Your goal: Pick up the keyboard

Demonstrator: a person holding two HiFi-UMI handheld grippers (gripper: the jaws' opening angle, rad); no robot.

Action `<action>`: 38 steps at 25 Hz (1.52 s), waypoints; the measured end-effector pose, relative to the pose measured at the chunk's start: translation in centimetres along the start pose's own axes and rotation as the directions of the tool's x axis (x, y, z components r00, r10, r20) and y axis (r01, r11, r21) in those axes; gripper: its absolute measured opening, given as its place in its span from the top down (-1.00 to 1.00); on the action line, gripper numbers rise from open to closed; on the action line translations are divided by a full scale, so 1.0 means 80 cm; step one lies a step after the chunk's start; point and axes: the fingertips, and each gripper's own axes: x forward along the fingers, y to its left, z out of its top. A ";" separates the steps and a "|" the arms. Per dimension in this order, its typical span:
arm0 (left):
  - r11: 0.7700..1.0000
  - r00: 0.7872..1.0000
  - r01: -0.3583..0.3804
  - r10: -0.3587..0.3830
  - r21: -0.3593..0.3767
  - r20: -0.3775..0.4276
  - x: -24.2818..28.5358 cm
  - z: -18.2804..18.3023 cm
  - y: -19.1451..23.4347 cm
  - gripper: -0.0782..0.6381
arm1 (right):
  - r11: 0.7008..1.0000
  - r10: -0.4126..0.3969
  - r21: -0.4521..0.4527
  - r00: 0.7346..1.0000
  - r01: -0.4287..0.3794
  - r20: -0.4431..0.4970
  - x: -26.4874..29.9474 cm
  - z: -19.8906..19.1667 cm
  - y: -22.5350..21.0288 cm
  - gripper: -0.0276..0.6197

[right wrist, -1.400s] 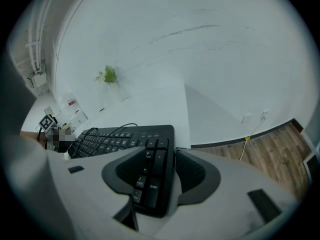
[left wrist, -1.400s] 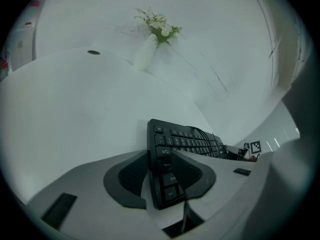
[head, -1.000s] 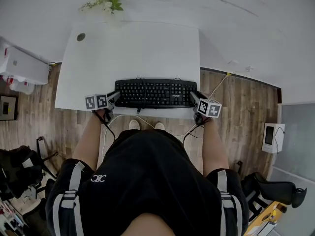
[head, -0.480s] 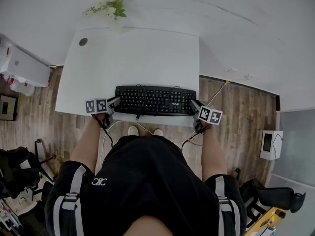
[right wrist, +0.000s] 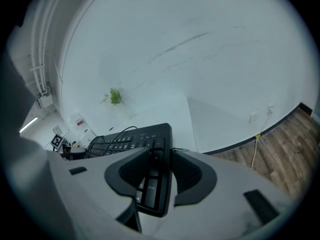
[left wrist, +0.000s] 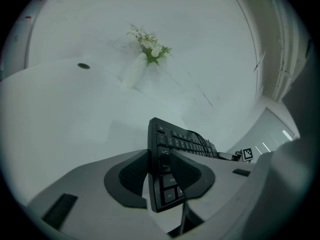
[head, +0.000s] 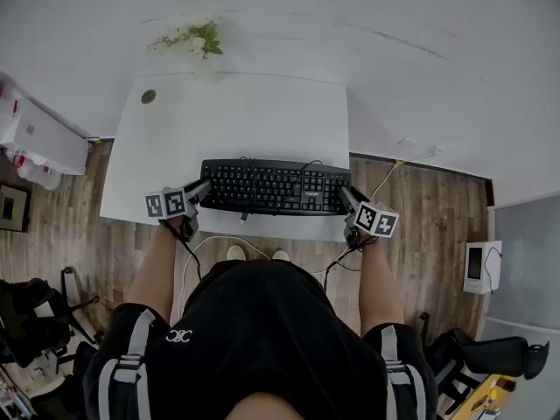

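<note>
Head view: black keyboard (head: 273,186) lies across lower-centre of white desk (head: 236,121), close to the desk's near edge. One short end is taken by each tool. Left gripper (head: 199,189) is clamped on the end at frame left, right gripper (head: 347,198) on the end at frame right.

Gripper views: both sets of jaws have just been closing. They are now narrowed onto the keyboard ends, w/ one pad on the key face and one on the underside.

Handling, judged:
- Stiff plastic, fairly light, long. No sag is expected, but tilt is likely if one end is raised faster.
- Casing is smooth, so slip is possible w/ a shallow bite. Pads are best kept well in over the end keys.
- Cord (right wrist: 121,130) is draped over the keys, so drag or snag is to be watched.

Whether the keyboard is clear of the desk can't be told.
</note>
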 end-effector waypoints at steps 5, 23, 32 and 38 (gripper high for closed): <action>0.999 0.995 0.013 -0.017 0.038 0.095 -0.018 0.044 -0.025 0.36 | 0.999 0.007 -0.053 0.995 -0.002 0.104 -0.016 0.062 0.026 0.46; 0.952 0.859 0.050 -0.195 0.303 0.473 -0.157 0.275 -0.162 0.36 | 0.955 0.191 -0.291 0.853 -0.048 0.485 -0.114 0.329 0.181 0.47; 0.922 0.786 0.048 -0.272 0.383 0.555 -0.210 0.317 -0.205 0.36 | 0.934 0.257 -0.354 0.764 -0.039 0.592 -0.170 0.382 0.231 0.50; 0.922 0.789 0.052 -0.273 0.383 0.551 -0.207 0.318 -0.203 0.37 | 0.938 0.246 -0.344 0.768 -0.036 0.591 -0.167 0.380 0.228 0.50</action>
